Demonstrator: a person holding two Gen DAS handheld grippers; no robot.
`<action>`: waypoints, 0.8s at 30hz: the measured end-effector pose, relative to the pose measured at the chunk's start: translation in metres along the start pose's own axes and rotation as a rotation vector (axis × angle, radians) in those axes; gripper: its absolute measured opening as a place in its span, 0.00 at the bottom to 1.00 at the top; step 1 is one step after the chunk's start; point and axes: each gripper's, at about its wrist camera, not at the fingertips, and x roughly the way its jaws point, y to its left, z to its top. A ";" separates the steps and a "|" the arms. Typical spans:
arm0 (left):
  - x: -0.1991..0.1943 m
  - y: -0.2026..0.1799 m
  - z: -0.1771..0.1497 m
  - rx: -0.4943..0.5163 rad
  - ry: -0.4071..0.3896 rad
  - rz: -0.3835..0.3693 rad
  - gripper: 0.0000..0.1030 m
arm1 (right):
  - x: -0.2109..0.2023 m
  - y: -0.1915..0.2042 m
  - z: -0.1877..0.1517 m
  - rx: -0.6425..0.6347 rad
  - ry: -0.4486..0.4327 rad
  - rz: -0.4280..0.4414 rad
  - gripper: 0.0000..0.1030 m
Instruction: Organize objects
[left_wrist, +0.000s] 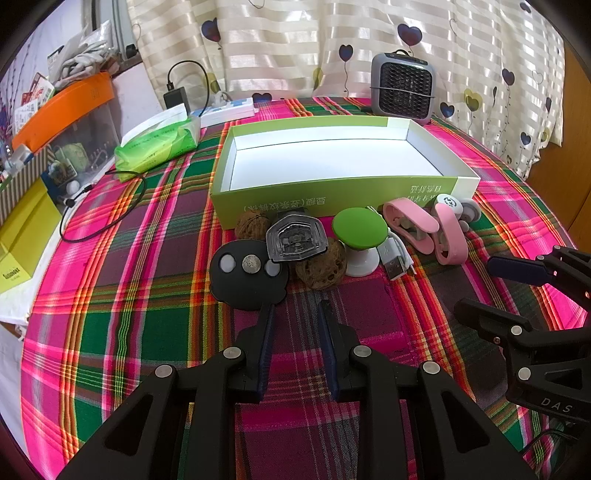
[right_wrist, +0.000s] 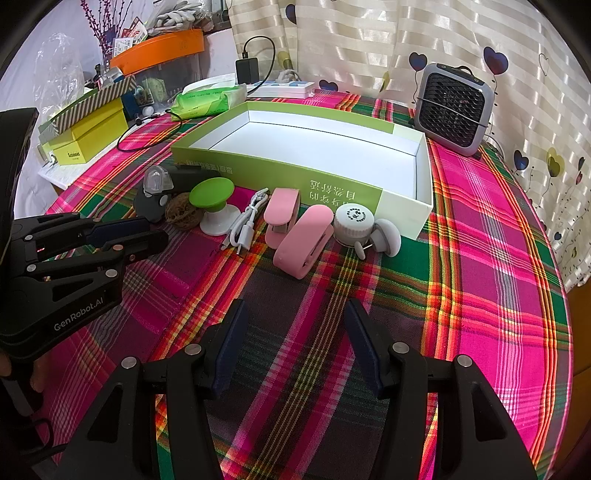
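An open green box (left_wrist: 325, 201) (right_wrist: 280, 168) with a white inside stands on the plaid cloth. In front of it lie a black disc holder (left_wrist: 245, 273), a clear-lidded case (left_wrist: 297, 240), two walnuts (left_wrist: 321, 267), a green-topped stand (left_wrist: 360, 227) (right_wrist: 212, 195), a white USB cable (left_wrist: 395, 258) (right_wrist: 245, 221), two pink clips (left_wrist: 448, 236) (right_wrist: 304, 247) and a white round roller (right_wrist: 354, 221). My left gripper (left_wrist: 295, 306) is open and empty, just short of the black holder. My right gripper (right_wrist: 295, 306) is open and empty, short of the pink clips.
A grey fan heater (left_wrist: 402, 86) (right_wrist: 452, 110) stands behind the box. A green tissue pack (left_wrist: 157, 147), a power strip (left_wrist: 229, 110) and a black cable (left_wrist: 107, 210) lie at the back left. Yellow and orange boxes (right_wrist: 88, 136) crowd the left edge.
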 end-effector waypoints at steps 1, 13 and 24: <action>0.000 0.000 0.000 0.000 0.000 0.000 0.21 | 0.000 0.000 0.000 0.000 0.000 0.000 0.54; 0.002 0.002 0.003 -0.006 0.001 -0.007 0.21 | 0.001 -0.003 0.001 0.010 -0.001 -0.002 0.54; 0.002 0.008 0.004 -0.021 0.002 -0.062 0.21 | 0.002 -0.007 0.004 0.046 -0.008 0.015 0.54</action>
